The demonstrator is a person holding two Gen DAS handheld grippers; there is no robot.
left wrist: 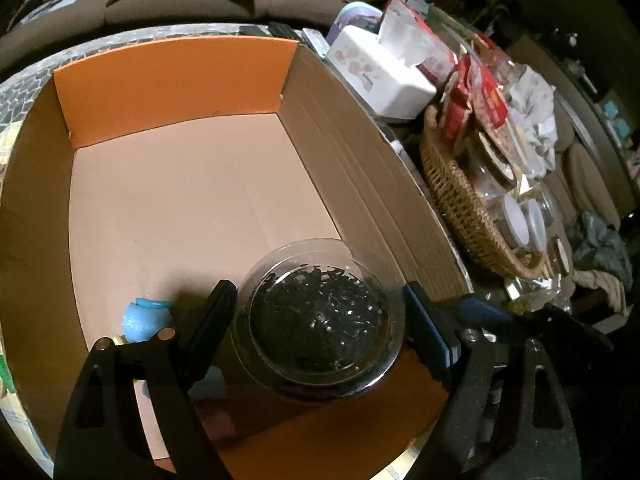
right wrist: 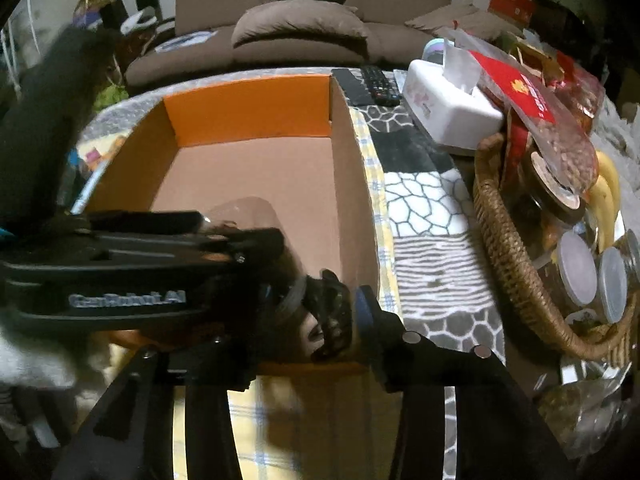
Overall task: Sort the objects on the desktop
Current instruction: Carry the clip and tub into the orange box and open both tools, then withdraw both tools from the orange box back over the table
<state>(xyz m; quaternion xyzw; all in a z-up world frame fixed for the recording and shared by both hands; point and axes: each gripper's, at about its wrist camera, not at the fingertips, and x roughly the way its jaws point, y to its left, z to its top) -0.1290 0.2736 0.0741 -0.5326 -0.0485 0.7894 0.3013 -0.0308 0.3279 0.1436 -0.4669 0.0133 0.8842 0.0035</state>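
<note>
A clear jar (left wrist: 316, 304) of dark tea leaves hangs low inside the near end of the cardboard box (left wrist: 176, 80), which has orange flaps. My left gripper (left wrist: 318, 320) is shut on the jar, one pad on each side. A small blue object (left wrist: 146, 318) lies on the box floor to its left. In the right wrist view the left gripper's black housing (right wrist: 128, 280) crosses in front of the box (right wrist: 248, 108). My right gripper (right wrist: 316, 304) hovers at the box's near right corner, jaws apart. A dark lumpy mass (right wrist: 332, 316) sits between them; I cannot tell whether it belongs to the jar.
A wicker basket (right wrist: 520, 260) of jars, red packets and bananas (right wrist: 608, 196) stands right of the box. A white tissue box (right wrist: 448, 108) and remotes (right wrist: 376, 80) lie behind it on the patterned cloth (right wrist: 424, 200). A brown sofa (right wrist: 300, 32) fills the background.
</note>
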